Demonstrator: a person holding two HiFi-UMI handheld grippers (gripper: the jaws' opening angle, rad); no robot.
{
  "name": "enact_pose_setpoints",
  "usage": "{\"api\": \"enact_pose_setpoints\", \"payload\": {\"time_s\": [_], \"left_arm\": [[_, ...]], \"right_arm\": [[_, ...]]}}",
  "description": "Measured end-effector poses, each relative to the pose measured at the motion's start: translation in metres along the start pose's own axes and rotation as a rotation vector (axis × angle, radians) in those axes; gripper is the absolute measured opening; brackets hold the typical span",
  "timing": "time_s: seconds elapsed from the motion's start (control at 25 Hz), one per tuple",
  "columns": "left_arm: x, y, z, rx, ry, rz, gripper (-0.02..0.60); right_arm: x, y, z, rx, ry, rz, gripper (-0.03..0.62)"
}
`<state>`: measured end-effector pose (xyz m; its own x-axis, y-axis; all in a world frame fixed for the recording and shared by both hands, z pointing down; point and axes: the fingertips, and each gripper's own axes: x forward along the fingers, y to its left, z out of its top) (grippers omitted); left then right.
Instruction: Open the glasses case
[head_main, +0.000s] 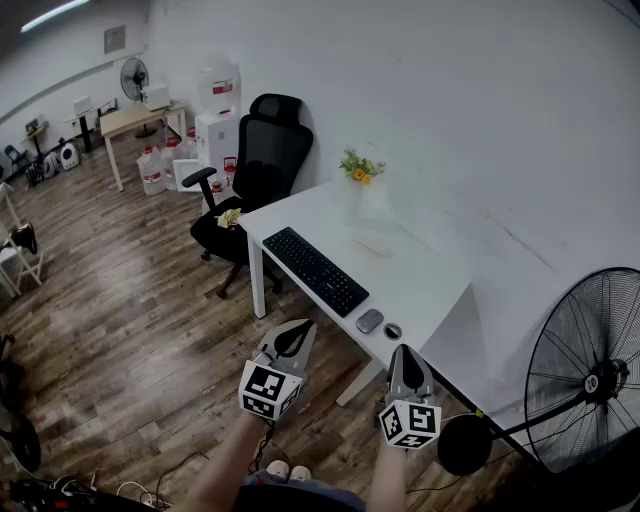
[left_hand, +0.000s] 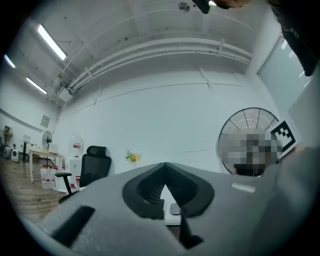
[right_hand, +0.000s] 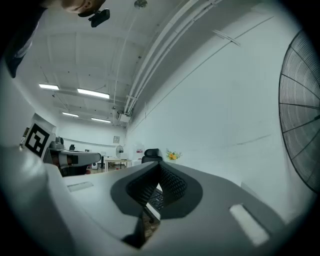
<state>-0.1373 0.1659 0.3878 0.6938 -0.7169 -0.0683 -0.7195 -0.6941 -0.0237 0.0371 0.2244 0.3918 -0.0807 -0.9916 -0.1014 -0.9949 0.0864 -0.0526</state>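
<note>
White desk (head_main: 430, 285) ahead, both jaws clenched on nothing: I hold left gripper (head_main: 297, 330) and right gripper (head_main: 404, 355) short of it. The glasses case (head_main: 368, 246), probably that pale oblong near the wall, I judge light, rigid, slick; I'd brace its base and pinch the lid edge.

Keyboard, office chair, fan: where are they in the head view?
keyboard (head_main: 315, 272), head view, middle of its keys.
office chair (head_main: 268, 165), head view, its backrest.
fan (head_main: 594, 383), head view, its centre hub.

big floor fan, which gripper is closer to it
Right. The right gripper is held just left of the floor fan, near its stand. The left gripper is further left, on the far side of the right one.
</note>
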Motion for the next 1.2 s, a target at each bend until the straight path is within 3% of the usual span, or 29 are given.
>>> {"api": "enact_pose_setpoints", "payload": {"time_s": [1.08,1.2], "left_arm": [[0.020,-0.003,-0.008,-0.030,0.020,-0.011,0.008],[0.022,-0.004,-0.009,-0.033,0.018,-0.014,0.040]], "right_arm": [[0.010,-0.019,0.000,0.031,-0.009,-0.021,0.012],[0.010,-0.023,-0.001,0.034,-0.009,-0.020,0.012]]}}
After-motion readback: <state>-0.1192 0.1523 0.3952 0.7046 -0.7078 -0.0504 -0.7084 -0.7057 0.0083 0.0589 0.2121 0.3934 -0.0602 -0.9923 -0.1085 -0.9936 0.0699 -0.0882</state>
